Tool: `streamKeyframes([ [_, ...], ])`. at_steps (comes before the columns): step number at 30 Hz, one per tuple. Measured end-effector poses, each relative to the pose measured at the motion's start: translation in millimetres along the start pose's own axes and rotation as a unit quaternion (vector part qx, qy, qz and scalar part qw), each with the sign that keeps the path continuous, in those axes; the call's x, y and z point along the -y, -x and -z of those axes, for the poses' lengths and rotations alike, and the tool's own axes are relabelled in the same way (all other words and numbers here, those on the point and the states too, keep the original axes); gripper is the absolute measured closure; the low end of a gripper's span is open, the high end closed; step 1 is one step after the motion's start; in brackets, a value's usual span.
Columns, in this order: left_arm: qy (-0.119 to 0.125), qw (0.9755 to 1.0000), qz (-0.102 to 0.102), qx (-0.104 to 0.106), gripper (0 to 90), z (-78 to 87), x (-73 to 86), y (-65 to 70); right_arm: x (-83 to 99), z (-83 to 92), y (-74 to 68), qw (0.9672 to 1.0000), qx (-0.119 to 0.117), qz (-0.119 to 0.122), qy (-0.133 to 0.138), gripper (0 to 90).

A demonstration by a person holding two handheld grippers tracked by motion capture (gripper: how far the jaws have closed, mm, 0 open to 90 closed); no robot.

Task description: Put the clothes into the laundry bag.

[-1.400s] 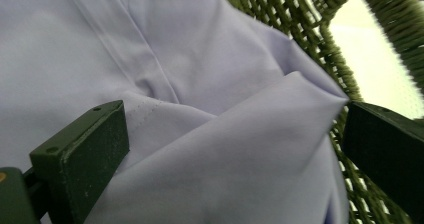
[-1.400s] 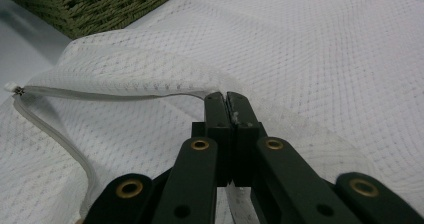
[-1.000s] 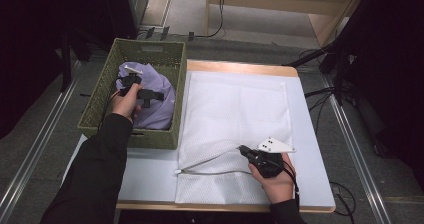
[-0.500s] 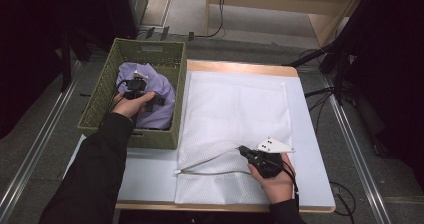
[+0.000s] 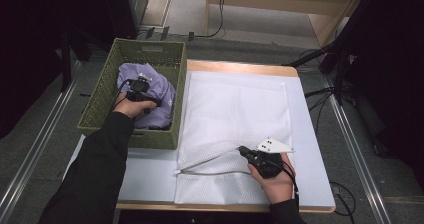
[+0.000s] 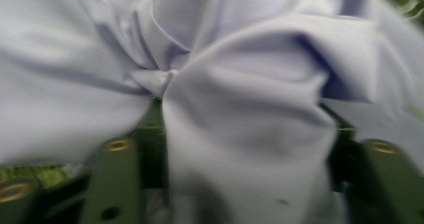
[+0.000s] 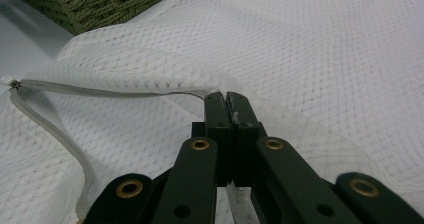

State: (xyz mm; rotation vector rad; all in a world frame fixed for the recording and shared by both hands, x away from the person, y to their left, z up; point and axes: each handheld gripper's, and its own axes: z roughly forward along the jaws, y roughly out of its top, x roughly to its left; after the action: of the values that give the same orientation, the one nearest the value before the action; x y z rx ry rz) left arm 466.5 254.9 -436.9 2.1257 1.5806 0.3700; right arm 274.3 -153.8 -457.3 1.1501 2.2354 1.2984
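Observation:
A lavender garment [image 5: 159,86] [image 6: 90,59] lies bunched in a green wicker basket [image 5: 102,99]. My left gripper [image 5: 149,102] [image 6: 245,149] reaches down into the basket; its jaws have just been closing and now pinch a thick fold of the cloth between them. A white mesh laundry bag [image 5: 235,104] [image 7: 325,44] lies flat on the table. My right gripper [image 5: 242,149] [image 7: 226,97] is shut on the upper edge of the bag's zipped mouth [image 7: 100,88] and holds it lifted, so the mouth gapes toward the basket.
The basket [image 7: 90,4] stands at the table's left end, touching the bag's left side. The pale table top [image 5: 315,149] shows bare strips right of the bag and in front of the basket. Cables lie on the floor beyond the table.
My left hand has shifted slightly toward the near right over the garment, and its jaws have closed on a fold of the cloth. The right hand and the bag have not moved.

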Motion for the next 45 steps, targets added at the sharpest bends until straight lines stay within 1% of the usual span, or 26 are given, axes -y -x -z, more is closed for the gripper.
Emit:
streamKeyframes([
  [3,-0.001,0.9999,0.009,-0.003,54.2,1.4,-1.2,-1.1,-0.2,0.4,0.0,1.0,0.0,0.002,0.002,90.0],
  [4,0.002,0.9999,0.016,0.0,57.5,2.8,-2.0,-1.5,-0.1,0.6,0.2,1.0,0.0,0.002,0.002,90.0],
  [5,0.004,0.9992,0.032,0.023,64.8,3.7,-2.9,-2.3,-0.1,0.9,0.3,1.0,0.0,0.002,0.002,90.0],
  [6,0.009,0.9974,0.051,0.05,68.4,3.5,-3.2,-2.5,0.0,1.0,0.4,1.0,0.0,0.001,0.002,90.0],
  [7,0.006,0.997,0.05,0.058,71.5,3.7,-3.2,-1.7,0.1,0.9,0.4,1.0,0.0,0.001,0.002,90.0],
  [8,0.008,0.9969,0.05,0.06,73.3,3.9,-3.7,-0.3,0.1,0.7,0.5,1.0,0.0,0.001,0.001,90.0],
  [9,0.008,0.9957,0.058,0.072,74.8,5.1,-4.9,-0.9,0.1,0.5,0.3,1.0,0.0,0.001,0.001,90.0],
  [10,0.008,0.9948,0.065,0.078,76.6,5.4,-5.5,-1.4,0.2,0.2,-0.1,1.0,0.0,0.0,0.0,90.0],
  [11,0.003,0.9947,0.064,0.081,77.3,6.3,-6.5,-1.9,0.1,0.2,-0.2,1.0,0.0,0.0,0.0,90.0],
  [13,0.001,0.9946,0.061,0.083,78.3,8.2,-8.0,-1.3,-0.1,0.7,0.1,1.0,0.0,0.002,0.002,90.0],
  [16,0.016,0.9937,0.062,0.092,79.4,12.6,-10.2,1.1,-0.2,1.4,0.7,1.0,0.0,0.0,0.003,90.0],
  [18,0.026,0.9928,0.057,0.102,79.8,16.5,-11.2,1.8,-0.2,1.0,0.5,1.0,0.001,0.001,0.003,90.0],
  [20,0.04,0.9886,0.066,0.129,79.9,19.0,-11.8,0.8,-0.3,0.9,0.1,1.0,0.001,0.003,0.002,90.0],
  [22,0.051,0.9882,0.066,0.128,80.1,22.3,-13.1,1.7,-0.4,0.7,-0.2,1.0,0.001,0.003,0.002,90.0],
  [23,0.06,0.9874,0.064,0.132,80.1,24.9,-13.9,3.7,-0.5,0.8,-0.3,1.0,0.002,0.003,0.002,90.0],
  [24,0.071,0.9866,0.058,0.135,80.2,28.2,-14.5,5.6,-0.7,1.3,-0.3,1.0,0.002,0.004,0.003,90.0],
  [27,0.094,0.9848,0.048,0.138,80.2,35.9,-14.7,8.8,-1.0,1.8,0.1,1.0,0.001,0.002,0.004,90.0],
  [31,0.129,0.9792,0.048,0.149,80.2,46.3,-13.9,8.9,-0.7,1.0,-0.4,1.0,0.002,0.003,0.002,90.0],
  [34,0.146,0.9761,0.049,0.153,80.2,52.3,-13.8,7.7,-0.8,1.1,-0.5,1.0,0.002,0.003,0.002,90.0],
  [35,0.149,0.9756,0.049,0.153,80.2,53.7,-13.7,7.4,-0.8,1.3,-0.5,1.0,0.002,0.003,0.002,90.0],
  [36,0.157,0.9742,0.051,0.154,80.2,55.4,-13.4,7.3,-0.8,1.3,-0.5,1.0,0.002,0.003,0.002,90.0],
  [39,0.174,0.9715,0.053,0.152,80.2,61.6,-13.0,7.0,-0.9,1.3,-0.7,1.0,0.002,0.003,0.003,90.0],
  [41,0.189,0.9688,0.053,0.151,80.2,66.7,-12.7,7.2,-0.8,1.3,-0.6,1.0,0.002,0.003,0.003,90.0],
  [42,0.194,0.9681,0.053,0.149,80.1,68.4,-12.6,7.8,-0.8,1.3,-0.5,1.0,0.003,0.003,0.003,90.0],
  [45,0.208,0.9673,0.046,0.138,80.1,74.1,-11.8,9.1,-0.8,1.4,-0.4,1.0,0.003,0.003,0.004,90.0],
])
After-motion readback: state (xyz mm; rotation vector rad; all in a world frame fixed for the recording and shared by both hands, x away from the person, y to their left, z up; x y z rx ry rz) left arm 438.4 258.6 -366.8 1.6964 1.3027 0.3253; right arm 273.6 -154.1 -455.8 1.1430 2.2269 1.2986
